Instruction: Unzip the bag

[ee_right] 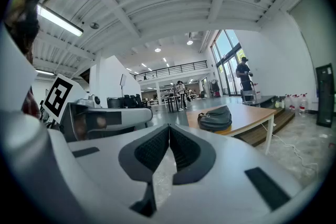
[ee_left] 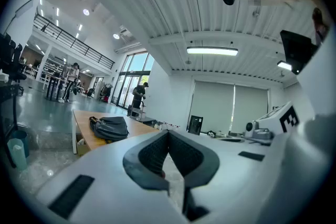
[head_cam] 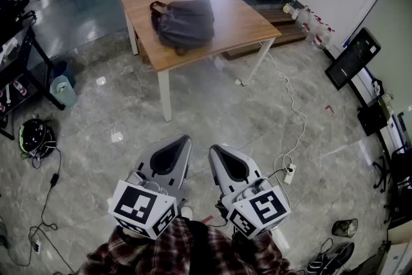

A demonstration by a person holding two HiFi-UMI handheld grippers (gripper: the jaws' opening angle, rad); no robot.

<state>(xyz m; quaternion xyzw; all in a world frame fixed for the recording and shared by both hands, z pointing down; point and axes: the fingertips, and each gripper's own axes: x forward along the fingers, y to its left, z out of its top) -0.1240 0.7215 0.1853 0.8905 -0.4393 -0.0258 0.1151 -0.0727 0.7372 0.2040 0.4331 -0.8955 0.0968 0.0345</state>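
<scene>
Head view first: the bag (head_cam: pixel 185 22) lies flat on the table (head_cam: pixel 248 19), well apart from the person, who stands back on the floor (head_cam: pixel 212 106). The left gripper (head_cam: pixel 185 140) and right gripper (head_cam: pixel 213 150) sit low and close to the body, side by side, noses aimed at the table. That reads as a carry pose before the approach, with nothing yet within reach. The bag is dark grey and soft, slumped rather than stuffed, with a handle loop (head_cam: pixel 157 7) at its far-left end. Its zip cannot be made out from here. Over to the left gripper view: the jaws are pressed together at the tip with nothing between them, which is sensible while there is nothing to grab. The bag (ee_left: pixel 109 127) shows beyond them on the tabletop (ee_left: pixel 83 126), small and distant. Now the right gripper view: same story, jaws closed tip to tip and empty. The bag (ee_right: pixel 215 119) rests near the table's (ee_right: pixel 254 113) near side, rounded on top, handle end toward the left. The unzipping looks not yet begun, and the puller remains to be found.
</scene>
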